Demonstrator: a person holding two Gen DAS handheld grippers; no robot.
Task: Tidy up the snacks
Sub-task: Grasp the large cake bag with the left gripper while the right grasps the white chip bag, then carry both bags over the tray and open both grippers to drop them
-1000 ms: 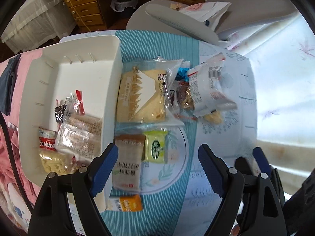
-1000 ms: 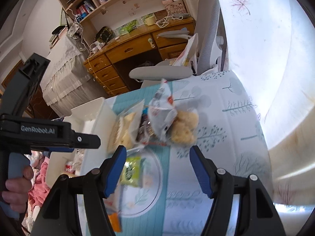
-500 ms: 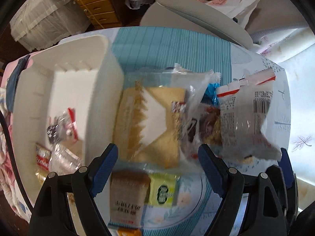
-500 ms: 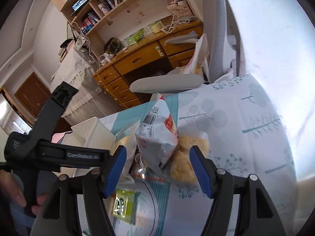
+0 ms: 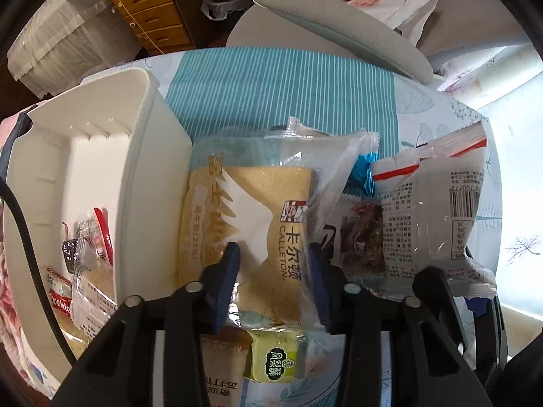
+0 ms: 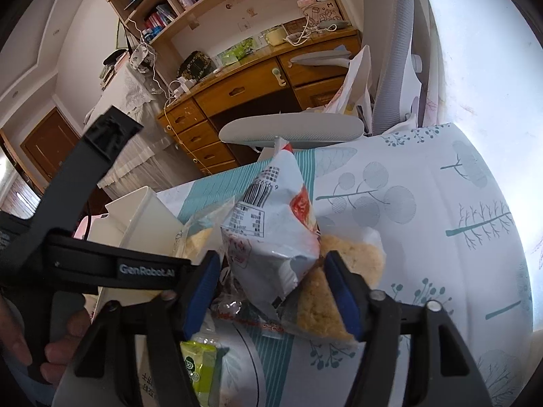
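The left hand-held gripper (image 5: 273,283) has just been closing and now pinches the near end of the clear-wrapped cake packet (image 5: 251,210), tan with white peaks, lying just beside the white bin (image 5: 135,156). The right hand-held gripper (image 6: 269,286) has been narrowing around the pale printed pouch (image 6: 271,224); its blue pads sit at the pouch's sides, contact unclear. Snacks crowd together; striped cloth (image 5: 281,88) beyond lies bare.
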